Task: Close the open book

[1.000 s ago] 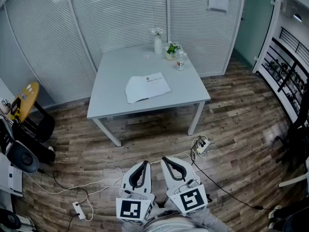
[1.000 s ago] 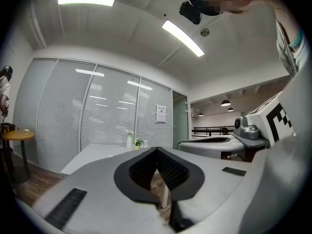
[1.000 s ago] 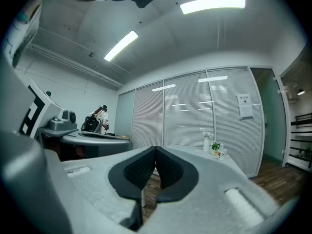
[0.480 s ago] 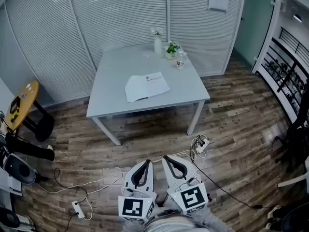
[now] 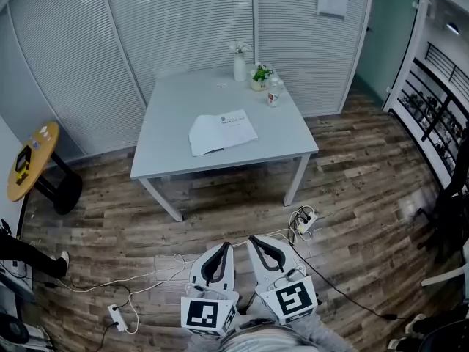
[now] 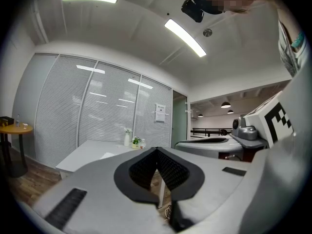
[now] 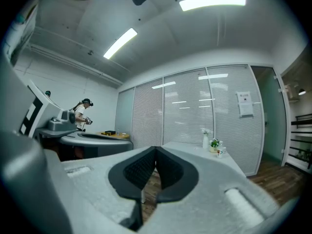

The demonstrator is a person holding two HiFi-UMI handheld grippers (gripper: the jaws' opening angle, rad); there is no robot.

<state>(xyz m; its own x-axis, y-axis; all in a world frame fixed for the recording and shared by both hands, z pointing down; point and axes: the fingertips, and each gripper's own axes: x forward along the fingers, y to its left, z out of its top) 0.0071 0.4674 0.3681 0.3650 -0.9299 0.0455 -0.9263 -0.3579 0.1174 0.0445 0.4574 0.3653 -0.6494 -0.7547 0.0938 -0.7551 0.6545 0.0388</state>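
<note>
White pages face up on the open book, which lies flat a little below the centre of the pale grey table in the upper middle of the head view. Its two leaves are spread, the left one bowed and slightly raised at its lower edge. The right one carries a few lines of dark print near its top, too small to read. Further up the frame, at the table's far edge, stand a white vase of flowers, a small potted plant and a bottle, all well apart from the book. The left gripper and right gripper sit side by side at the bottom centre of the frame, over the wood-plank floor. They point up the frame toward the table, with a stretch of floor between their tips and the table's near edge. The book is therefore well apart from both and touches neither. In the left gripper view the left gripper's black ribbed fingers meet at their tips with nothing between them, and the book shows only as a pale sliver on the distant tabletop. In the right gripper view the right gripper's fingers are likewise pressed together and empty.
</note>
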